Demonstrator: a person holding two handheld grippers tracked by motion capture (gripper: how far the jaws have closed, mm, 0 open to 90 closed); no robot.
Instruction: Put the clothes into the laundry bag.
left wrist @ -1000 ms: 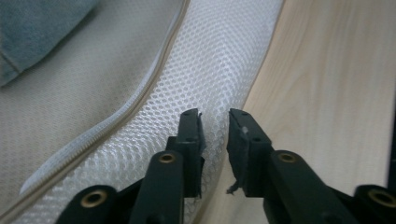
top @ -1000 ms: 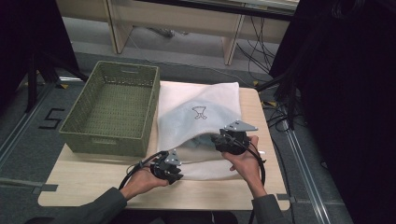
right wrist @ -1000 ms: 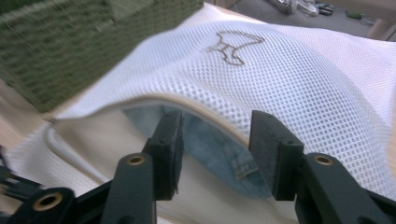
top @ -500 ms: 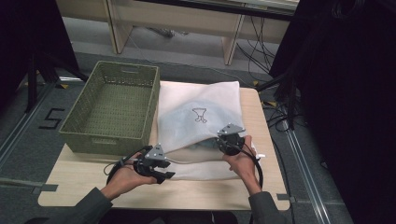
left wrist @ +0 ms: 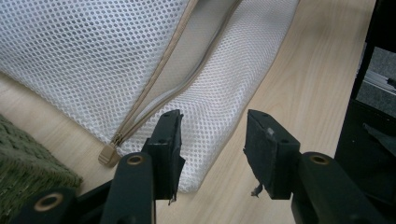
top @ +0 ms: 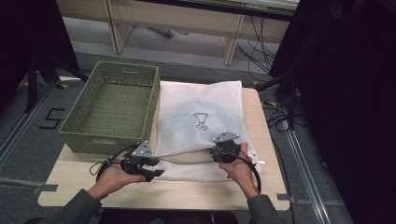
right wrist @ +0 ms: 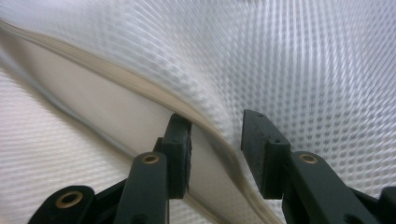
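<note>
A white mesh bag (top: 205,116) with a small dark logo lies flat on the wooden table (top: 187,193). Its zip opening runs along the near edge. My left gripper (top: 154,169) is open at the bag's near left corner. In the left gripper view its jaws (left wrist: 212,135) stand apart just over that corner, with the beige zip pull (left wrist: 108,155) to their left. My right gripper (top: 214,150) is at the opening's right part. In the right gripper view it (right wrist: 215,133) is open, and the upper zip edge (right wrist: 140,88) of the bag (right wrist: 303,60) passes between the jaws.
A green plastic basket (top: 112,105) stands on the table's left half, right beside the bag, with nothing showing in it. Its corner (left wrist: 28,163) is near my left gripper. Bare table runs along the front edge. Dark floor and cables lie beyond the right edge.
My left gripper has slid left along the bag's near edge to its corner. My right gripper has come down and toward the person, and the raised upper layer has sunk.
</note>
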